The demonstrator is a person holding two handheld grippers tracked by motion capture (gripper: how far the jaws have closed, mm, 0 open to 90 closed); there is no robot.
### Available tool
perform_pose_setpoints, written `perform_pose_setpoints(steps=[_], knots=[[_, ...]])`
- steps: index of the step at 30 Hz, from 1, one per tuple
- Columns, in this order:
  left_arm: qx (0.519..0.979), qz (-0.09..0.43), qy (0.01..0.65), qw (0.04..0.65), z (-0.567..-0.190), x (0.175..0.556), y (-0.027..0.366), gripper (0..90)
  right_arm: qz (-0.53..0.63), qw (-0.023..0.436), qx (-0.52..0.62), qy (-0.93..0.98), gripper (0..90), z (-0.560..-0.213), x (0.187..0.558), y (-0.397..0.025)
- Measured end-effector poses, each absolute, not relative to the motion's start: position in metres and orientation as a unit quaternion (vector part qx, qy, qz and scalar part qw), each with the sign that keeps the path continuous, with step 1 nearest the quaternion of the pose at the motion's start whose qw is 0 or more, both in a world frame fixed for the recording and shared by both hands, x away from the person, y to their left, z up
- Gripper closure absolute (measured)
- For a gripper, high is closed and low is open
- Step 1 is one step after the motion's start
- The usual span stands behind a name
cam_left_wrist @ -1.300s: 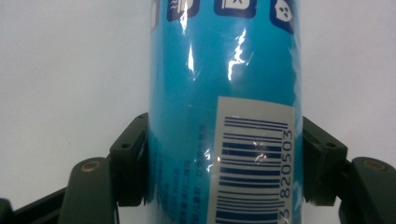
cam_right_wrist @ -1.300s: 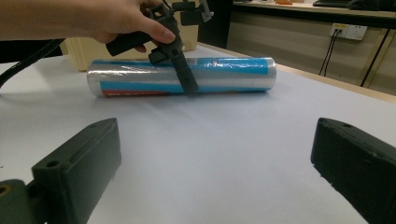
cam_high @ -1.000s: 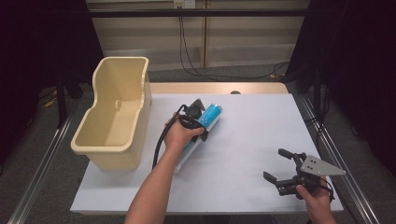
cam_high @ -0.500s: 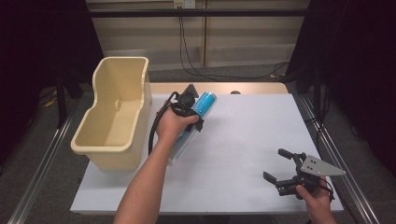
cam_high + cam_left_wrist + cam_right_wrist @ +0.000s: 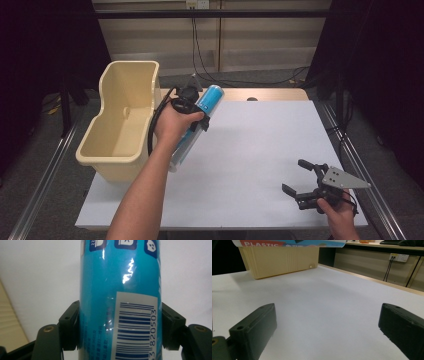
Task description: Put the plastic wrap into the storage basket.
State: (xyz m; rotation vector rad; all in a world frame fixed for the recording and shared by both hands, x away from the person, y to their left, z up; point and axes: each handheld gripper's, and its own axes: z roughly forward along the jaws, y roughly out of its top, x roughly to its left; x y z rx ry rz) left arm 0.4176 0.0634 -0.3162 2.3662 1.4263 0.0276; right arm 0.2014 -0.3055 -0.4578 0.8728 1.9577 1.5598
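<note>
Left gripper (image 5: 192, 107): clamps tube (image 5: 200, 117) mid-body, lifted beside bin (image 5: 125, 120) for drop-in.
Right gripper (image 5: 305, 185): wide, idle, well apart from bin.

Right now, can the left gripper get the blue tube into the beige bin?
Probably yes. The left gripper is shut on the blue tube, held in the air just beside the beige bin. The bin's top is open and nothing lies between them.
</note>
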Motion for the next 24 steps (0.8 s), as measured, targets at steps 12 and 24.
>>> perform_pose_setpoints(steps=[12, 24], knots=[[0.827, 0.025, 0.526, 0.198, -0.287, 0.412, 0.084, 32.3, 0.572, 0.243, 0.315, 0.717, 1.2, -0.458, 0.202, -0.304], [0.81, 0.028, 0.55, 0.201, -0.261, 0.407, 0.104, 32.3, 0.57, 0.241, 0.315, 0.719, 1.2, -0.458, 0.202, -0.304]])
